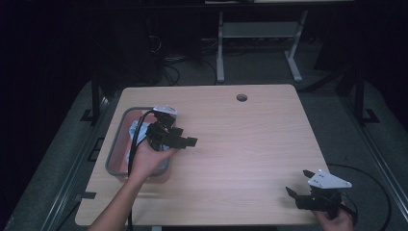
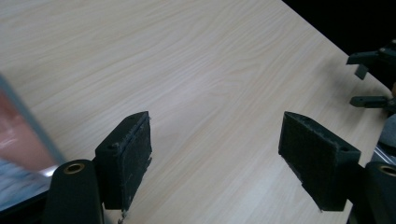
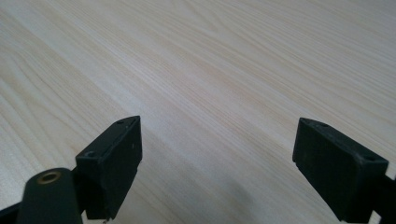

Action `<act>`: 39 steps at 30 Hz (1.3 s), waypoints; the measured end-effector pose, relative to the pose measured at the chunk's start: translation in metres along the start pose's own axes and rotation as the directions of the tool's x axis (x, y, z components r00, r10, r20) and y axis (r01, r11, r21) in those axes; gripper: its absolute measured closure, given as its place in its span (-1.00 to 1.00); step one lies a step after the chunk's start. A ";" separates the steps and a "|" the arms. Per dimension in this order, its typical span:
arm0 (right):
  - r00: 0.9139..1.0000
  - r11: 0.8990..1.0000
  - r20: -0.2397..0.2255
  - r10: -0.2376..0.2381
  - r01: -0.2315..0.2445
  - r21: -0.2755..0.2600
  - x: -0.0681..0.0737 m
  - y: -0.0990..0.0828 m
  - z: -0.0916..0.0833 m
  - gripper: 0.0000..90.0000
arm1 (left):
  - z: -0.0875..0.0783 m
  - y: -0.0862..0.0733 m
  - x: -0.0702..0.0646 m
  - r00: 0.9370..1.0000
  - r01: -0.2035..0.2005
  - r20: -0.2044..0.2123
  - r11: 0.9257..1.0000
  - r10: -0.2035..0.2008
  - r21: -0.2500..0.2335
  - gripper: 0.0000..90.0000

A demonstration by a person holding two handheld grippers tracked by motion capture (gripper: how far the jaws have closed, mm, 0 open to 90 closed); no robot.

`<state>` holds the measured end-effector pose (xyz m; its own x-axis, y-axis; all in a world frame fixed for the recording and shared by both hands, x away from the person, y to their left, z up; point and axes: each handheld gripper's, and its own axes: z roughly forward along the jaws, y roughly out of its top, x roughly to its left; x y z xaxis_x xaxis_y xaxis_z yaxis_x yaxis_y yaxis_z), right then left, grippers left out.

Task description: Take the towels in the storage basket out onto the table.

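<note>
Two grippers are in my hands, and both hold nothing now. The thing of the work is the grey-rimmed tray (image 1: 117, 139) at the left part of the wooden table (image 1: 250, 144). Inside it I see something pink or red and something light blue, maybe cloth or packets; I cannot tell which.

My left gripper (image 1: 185, 141) hangs just over the right rim of this tray, and it points away from the tray toward the bare middle of the table. Its jaws stand wide apart with nothing between them. In the left gripper view a corner of the tray (image 2: 28, 135) shows beside the left jaw, blurred.

My right gripper (image 1: 299, 185) is well apart from the tray, near the front right corner of the table, and its jaws are also spread wide over bare wood.

I judge that the step in hand is between two picks: the left gripper is free beside the tray. The next move, I think, calls for turning the left gripper down into the tray, setting the jaws around one item, and closing gently.

No brand, label or writing can be read anywhere.
</note>
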<state>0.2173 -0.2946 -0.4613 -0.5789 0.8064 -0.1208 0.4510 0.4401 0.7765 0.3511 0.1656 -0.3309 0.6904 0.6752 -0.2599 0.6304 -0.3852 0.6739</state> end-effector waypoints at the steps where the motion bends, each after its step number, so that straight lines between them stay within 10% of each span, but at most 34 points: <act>1: 1.000 1.000 0.000 -0.002 0.002 -0.001 0.000 0.000 0.000 -0.66 | -0.002 -0.001 0.003 1.000 -0.001 -0.008 1.000 0.001 0.002 -0.45; 24: 1.000 1.000 0.002 0.000 0.000 0.009 0.000 0.000 0.001 -0.66 | -0.039 -0.020 0.047 0.989 0.084 -0.117 0.996 -0.087 -0.032 -0.42; 39: 1.000 1.000 -0.007 -0.008 0.008 0.015 0.001 -0.001 0.002 -0.66 | -0.064 -0.044 0.076 0.964 0.173 -0.192 0.982 -0.184 -0.076 -0.41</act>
<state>0.2177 -0.2928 -0.4634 -0.5873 0.8000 -0.1229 0.4564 0.4528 0.7660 0.3532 0.2738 -0.3358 0.4811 0.8426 -0.2419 0.7112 -0.2138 0.6697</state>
